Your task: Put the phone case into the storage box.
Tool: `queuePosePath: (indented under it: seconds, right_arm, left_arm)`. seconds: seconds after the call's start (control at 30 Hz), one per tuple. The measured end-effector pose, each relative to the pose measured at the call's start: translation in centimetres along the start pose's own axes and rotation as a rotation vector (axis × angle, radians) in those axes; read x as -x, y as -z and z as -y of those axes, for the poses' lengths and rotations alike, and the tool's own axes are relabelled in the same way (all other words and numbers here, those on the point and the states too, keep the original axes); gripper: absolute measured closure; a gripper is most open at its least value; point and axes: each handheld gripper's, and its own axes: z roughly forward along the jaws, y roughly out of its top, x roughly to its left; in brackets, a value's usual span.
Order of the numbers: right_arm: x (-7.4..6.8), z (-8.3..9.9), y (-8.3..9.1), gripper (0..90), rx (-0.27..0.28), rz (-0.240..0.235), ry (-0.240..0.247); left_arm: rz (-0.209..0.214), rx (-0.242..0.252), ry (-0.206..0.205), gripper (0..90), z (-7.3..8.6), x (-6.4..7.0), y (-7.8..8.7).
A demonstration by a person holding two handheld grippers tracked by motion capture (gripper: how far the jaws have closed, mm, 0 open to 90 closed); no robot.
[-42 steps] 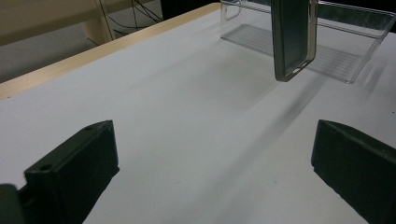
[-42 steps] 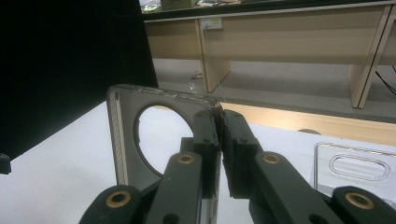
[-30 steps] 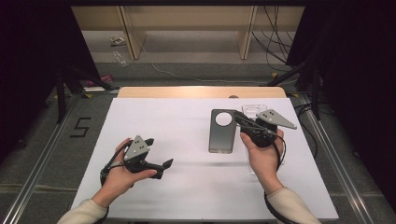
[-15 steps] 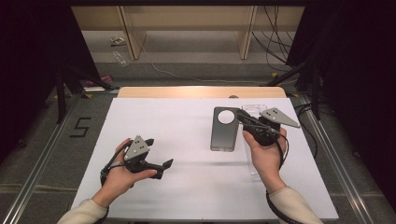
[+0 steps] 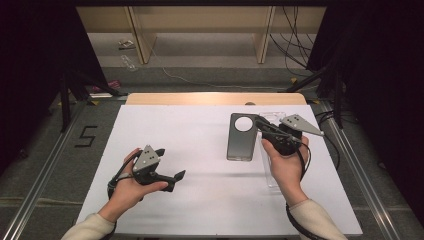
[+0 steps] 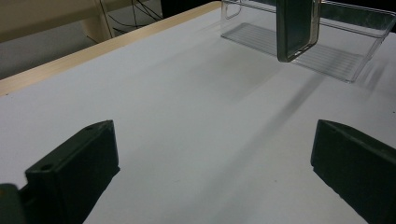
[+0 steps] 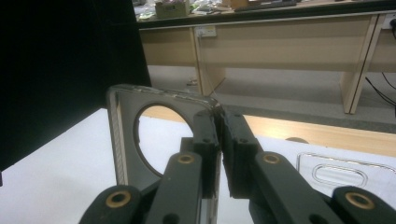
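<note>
2 tongs on the job, and only 1 is working right now. My right tongs (image 5: 260,121) are clamped on the dark phone case (image 5: 241,136), pinching its long edge up near the corner by the round camera cut-out; in the right gripper view the 2 jaws meet tight on that rim, with the case (image 7: 122,140) standing out to the left of them. From the left gripper view the case (image 6: 297,28) hangs clear above the bench (image 6: 187,116), upright, a shadow under it, so I judge the pick is done and the lift is on.

Just behind and beside it lies the clear case (image 5: 272,150), flat on the bench under my right hand (image 5: 285,165). It shows as a see-through tray (image 6: 336,42) in the left gripper view, and its own camera cut-out (image 7: 338,175) appears past my right jaws. I can't tell whether the dark case is meant to go into it, onto it or away from it.

My left tongs (image 5: 172,176) wait wide open, jaws well apart with nothing between them, low over the white bench and well apart from both cases. What's left, as I read it: carry the dark case to its spot, set it down, let go.
</note>
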Motion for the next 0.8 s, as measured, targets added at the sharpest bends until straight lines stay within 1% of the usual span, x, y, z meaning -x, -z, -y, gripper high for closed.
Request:
queuePosePath:
  seconds: [0.4,0.8]
  right_arm:
    - [0.36,-0.25,0.07,85.0,0.004,0.012,0.006]
    - [0.93,-0.66,0.36,85.0,0.02,0.028,0.005]
  left_arm:
    - [0.0,-0.001,0.0,0.4,0.02,-0.04,-0.02]
    - [0.0,-0.003,0.001,0.4,0.04,-0.07,-0.03]
